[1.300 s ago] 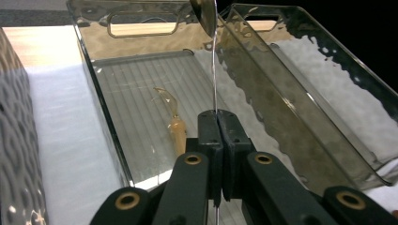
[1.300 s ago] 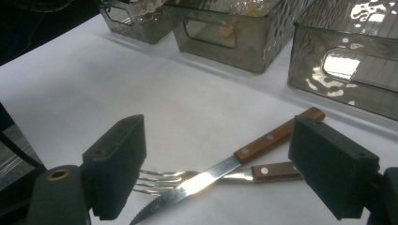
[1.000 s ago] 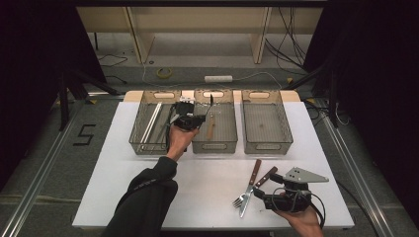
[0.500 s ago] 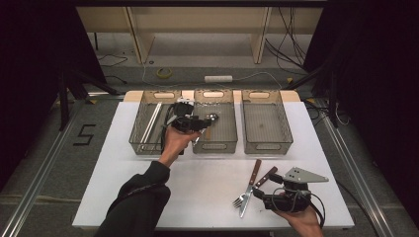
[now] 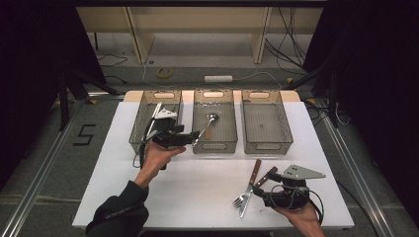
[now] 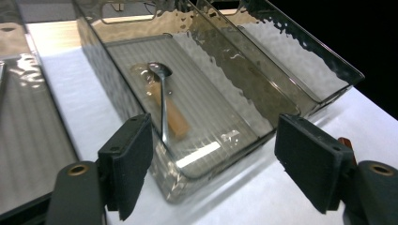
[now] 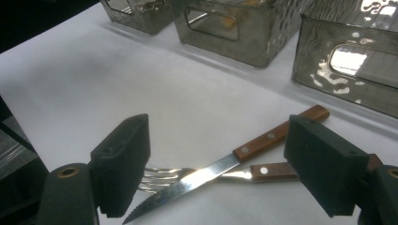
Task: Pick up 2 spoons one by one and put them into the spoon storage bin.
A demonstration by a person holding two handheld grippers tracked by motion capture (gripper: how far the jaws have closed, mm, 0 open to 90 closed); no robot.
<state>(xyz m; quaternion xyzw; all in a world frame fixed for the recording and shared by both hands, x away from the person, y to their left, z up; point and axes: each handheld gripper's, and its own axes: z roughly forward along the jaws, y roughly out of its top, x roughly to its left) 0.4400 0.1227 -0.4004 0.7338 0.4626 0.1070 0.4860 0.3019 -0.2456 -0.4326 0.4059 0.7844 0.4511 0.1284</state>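
Holds the right gripper (image 5: 261,193) low over the table, spread wide, pinching nothing. Finds the knife (image 7: 234,161) straight ahead and just below the gap, touching neither pad. Runs on a slant across that gap: serrated tip close in by the left-hand jaw, wooden handle away and off toward the right-hand jaw. Crosses over the fork (image 7: 164,178), with the tines poking out near the left-hand jaw and the handle tucked under the blade toward the right-hand one. Calls, most likely, for a turn of the wrist first, so as to close across the knife's long axis and not along it, and for a bite on the handle, clear of the fork beneath. Keeps the left gripper (image 5: 190,138) well apart from both, likewise spread and empty, at the near corner of the middle bin (image 5: 212,148). Looks from there onto a spoon (image 6: 163,108) lying flat inside, ahead of the left-hand jaw, bowl at the far end. Leaves the knife and fork plainly to the right gripper, the nearer by far.
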